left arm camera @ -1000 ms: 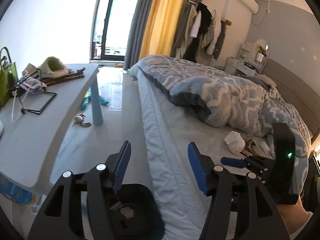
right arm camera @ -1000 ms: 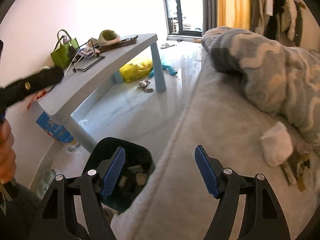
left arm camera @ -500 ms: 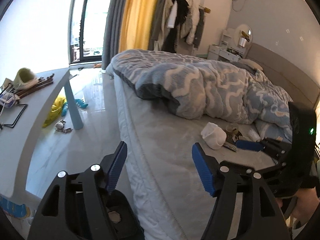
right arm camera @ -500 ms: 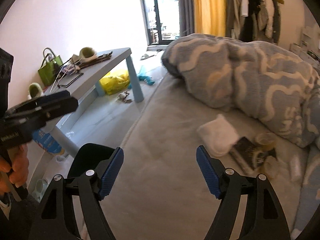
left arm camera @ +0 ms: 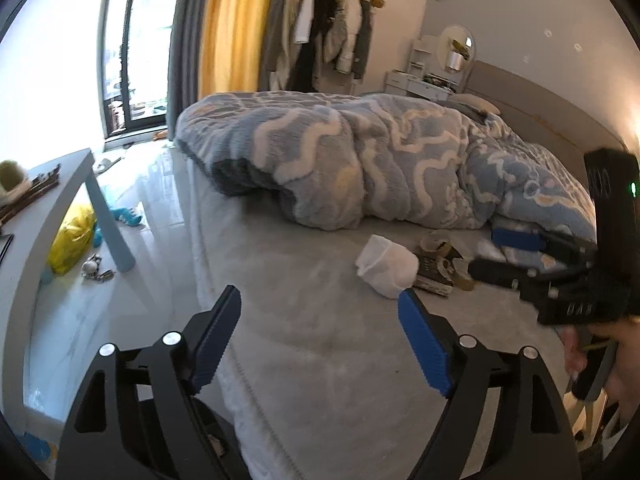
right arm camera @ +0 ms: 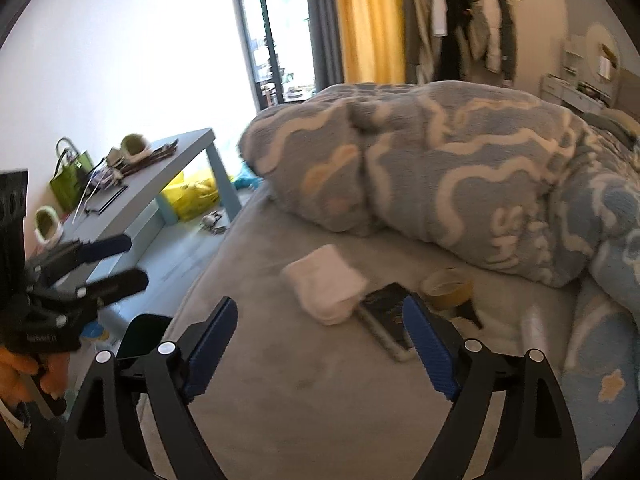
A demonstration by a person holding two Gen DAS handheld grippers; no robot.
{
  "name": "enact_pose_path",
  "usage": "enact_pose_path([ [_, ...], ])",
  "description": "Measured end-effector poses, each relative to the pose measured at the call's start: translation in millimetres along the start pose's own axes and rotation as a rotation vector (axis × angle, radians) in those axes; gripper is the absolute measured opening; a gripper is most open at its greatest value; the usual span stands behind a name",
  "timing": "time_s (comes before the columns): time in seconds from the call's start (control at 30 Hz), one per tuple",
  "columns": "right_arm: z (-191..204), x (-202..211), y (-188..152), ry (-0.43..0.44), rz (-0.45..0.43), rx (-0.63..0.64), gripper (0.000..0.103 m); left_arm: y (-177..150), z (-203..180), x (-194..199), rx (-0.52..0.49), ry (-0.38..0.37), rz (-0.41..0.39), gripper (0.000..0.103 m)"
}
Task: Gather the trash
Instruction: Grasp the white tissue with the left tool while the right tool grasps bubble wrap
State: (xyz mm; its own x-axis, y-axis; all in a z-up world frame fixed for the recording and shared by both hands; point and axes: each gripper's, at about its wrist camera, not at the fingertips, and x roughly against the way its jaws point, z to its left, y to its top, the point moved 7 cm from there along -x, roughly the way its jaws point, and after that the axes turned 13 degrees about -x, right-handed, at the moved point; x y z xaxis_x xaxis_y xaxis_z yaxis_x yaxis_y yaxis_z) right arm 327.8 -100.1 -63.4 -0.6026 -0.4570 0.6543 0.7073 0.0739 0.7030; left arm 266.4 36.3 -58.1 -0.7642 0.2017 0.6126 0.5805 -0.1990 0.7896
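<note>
On the grey bed sheet lies a white crumpled wad (right arm camera: 326,288) (left arm camera: 386,266). Right beside it are a dark flat packet (right arm camera: 390,310) (left arm camera: 434,274), a tape roll (right arm camera: 446,288) (left arm camera: 434,240) and a white tube (right arm camera: 534,328). My right gripper (right arm camera: 320,340) (left arm camera: 496,254) hovers over the sheet just short of the wad, its jaws opening with nothing between them. My left gripper (left arm camera: 320,336) (right arm camera: 120,264) hangs over the bed's near edge, further from the wad, jaws also opening and empty. A black bin (right arm camera: 142,332) stands on the floor against the bed.
A blue and grey duvet (right arm camera: 440,160) is bunched up behind the clutter. A grey low table (right arm camera: 168,168) left of the bed carries a green bag (right arm camera: 70,184) and slippers. A yellow bag (right arm camera: 196,196) and keys (right arm camera: 212,220) lie on the floor.
Both grippers swung from above the bin and floor over onto the bed, closer to the white wad. The jaws of both stand wider than before.
</note>
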Motion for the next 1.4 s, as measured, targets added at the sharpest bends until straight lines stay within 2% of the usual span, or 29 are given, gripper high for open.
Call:
enact_pose_path([
  [0.17,-28.4,5.6,4.6,-0.021,-0.023,-0.047,0.090,4.6,-19.2,-21.1,-0.055,-0.035,0.009,0.090],
  [0.47,-76.1,-1.4,9.7,-0.014,-0.037,-0.155,0.092,14.3,-46.7,-62.0,-0.136,-0.078,0.036,0.093],
  [0.77,-115.5,-14.8,10.8,-0.051,-0.028,-0.225,0.093,16.4,-62.6,-108.0,-0.194,-0.113,0.084,0.093],
  [1.03,-130.7,-31.5,6.3,-0.105,0.018,-0.130,0.093,13.5,-63.1,-147.0,-0.195,-0.114,0.134,0.093],
  [1.1,-137.0,-35.6,0.2,-0.115,0.041,-0.105,0.093,12.1,-64.1,-153.8,-0.191,-0.110,0.143,0.089],
  [1.17,-144.4,-36.9,-3.8,-0.127,0.045,-0.075,0.093,10.4,-66.3,-158.9,-0.197,-0.110,0.161,0.074],
  [1.23,-150.1,-35.5,-2.5,-0.124,0.032,-0.071,0.093,11.1,-68.3,-160.2,-0.205,-0.111,0.163,0.067],
  [1.33,-158.6,-30.7,3.5,-0.107,0.004,-0.093,0.093,11.8,-71.1,-161.2,-0.203,-0.119,0.164,0.062],
  [1.4,-165.2,-31.0,4.7,-0.126,-0.001,-0.096,0.093,11.9,-72.8,-161.9,-0.206,-0.119,0.165,0.059],
])
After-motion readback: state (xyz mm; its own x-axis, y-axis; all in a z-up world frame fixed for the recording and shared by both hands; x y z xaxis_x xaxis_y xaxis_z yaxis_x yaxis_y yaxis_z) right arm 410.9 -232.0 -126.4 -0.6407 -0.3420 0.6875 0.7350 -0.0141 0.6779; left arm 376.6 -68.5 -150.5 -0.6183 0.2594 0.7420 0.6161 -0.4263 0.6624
